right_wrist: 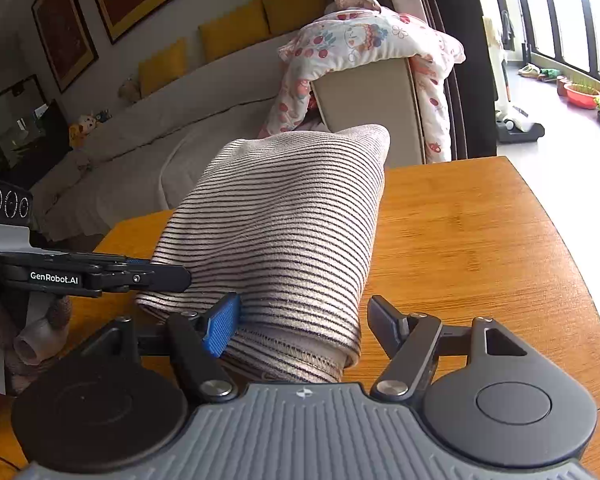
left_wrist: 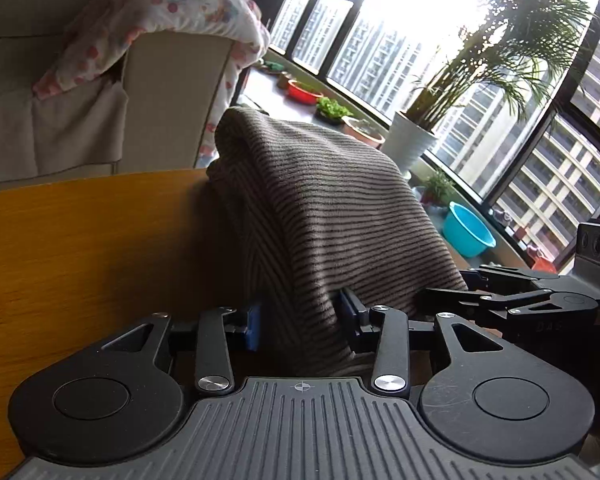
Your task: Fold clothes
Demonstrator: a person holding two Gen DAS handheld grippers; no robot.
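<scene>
Draping in a soft hump across the wooden worktop (right_wrist: 480, 248), the striped cloth (right_wrist: 284, 232) looks light, limp and a little fuzzy; I judge it will sag and slide wherever it is not held, and will not break.

Left of the cloth's near edge, the left gripper (left_wrist: 302, 322) has its fingers (left_wrist: 253, 326) standing either side of a hanging fold; the fold fills the gap, but whether they pinch it I cannot tell.

On the right part of that near edge, the right gripper (right_wrist: 300, 326) is spread wide, its blue finger touching the stitched hem (right_wrist: 300, 354) and the other standing off it, gripping nothing.

That doubled, firm hem, or a corner of it, looks the safest place to take hold.

Right of the cloth, bare worktop runs to a curved edge, giving room to lay it flat. Behind the cloth, a sofa (right_wrist: 364, 108) with a flowered blanket (right_wrist: 364, 44) stands close past the far edge.
</scene>
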